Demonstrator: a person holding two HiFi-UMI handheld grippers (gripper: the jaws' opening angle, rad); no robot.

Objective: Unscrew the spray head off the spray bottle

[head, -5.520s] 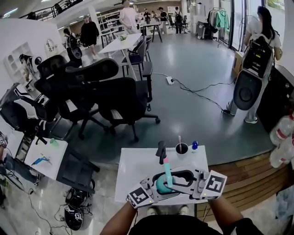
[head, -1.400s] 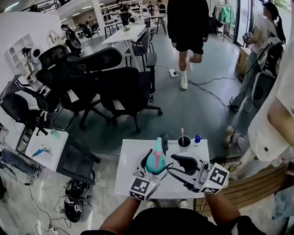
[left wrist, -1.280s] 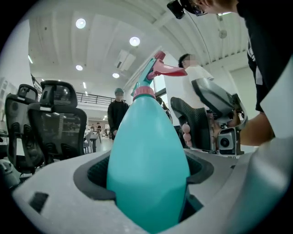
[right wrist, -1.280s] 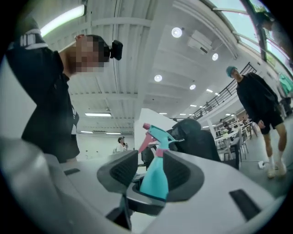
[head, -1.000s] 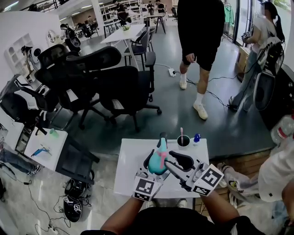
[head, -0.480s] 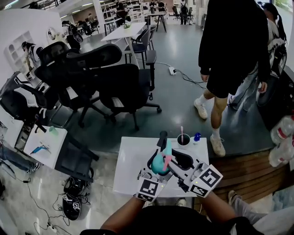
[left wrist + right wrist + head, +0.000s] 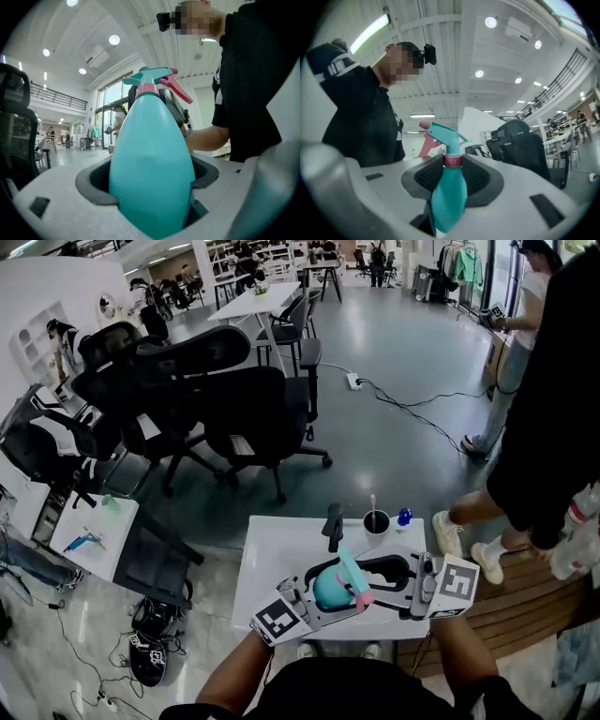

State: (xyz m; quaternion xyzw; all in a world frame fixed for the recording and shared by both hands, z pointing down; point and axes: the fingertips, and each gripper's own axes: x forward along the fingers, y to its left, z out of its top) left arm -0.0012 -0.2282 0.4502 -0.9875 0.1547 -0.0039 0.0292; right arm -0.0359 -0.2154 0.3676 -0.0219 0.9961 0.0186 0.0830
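A teal spray bottle point(image 7: 328, 590) with a teal spray head point(image 7: 350, 573), pink trigger and pink collar is held above the white table point(image 7: 272, 563). My left gripper point(image 7: 322, 594) is shut on the bottle's wide body point(image 7: 150, 173), which fills the left gripper view, with the spray head point(image 7: 157, 80) at its far end. My right gripper point(image 7: 361, 579) comes in from the right. Its jaws are closing, and its pads point(image 7: 480, 176) sit against both sides of the pink collar point(image 7: 452, 161), just under the spray head point(image 7: 440, 135).
At the table's far edge stand a black cup point(image 7: 376, 522) with a pink stick, a small blue thing point(image 7: 403, 517) and a black object point(image 7: 331, 521). Black office chairs point(image 7: 187, 399) crowd the floor beyond. A person point(image 7: 548, 427) walks close by on the right.
The bottle has tipped over so that its head points right and toward me. My right gripper has swung out to the right, my left gripper slightly left. The passer-by has moved right.
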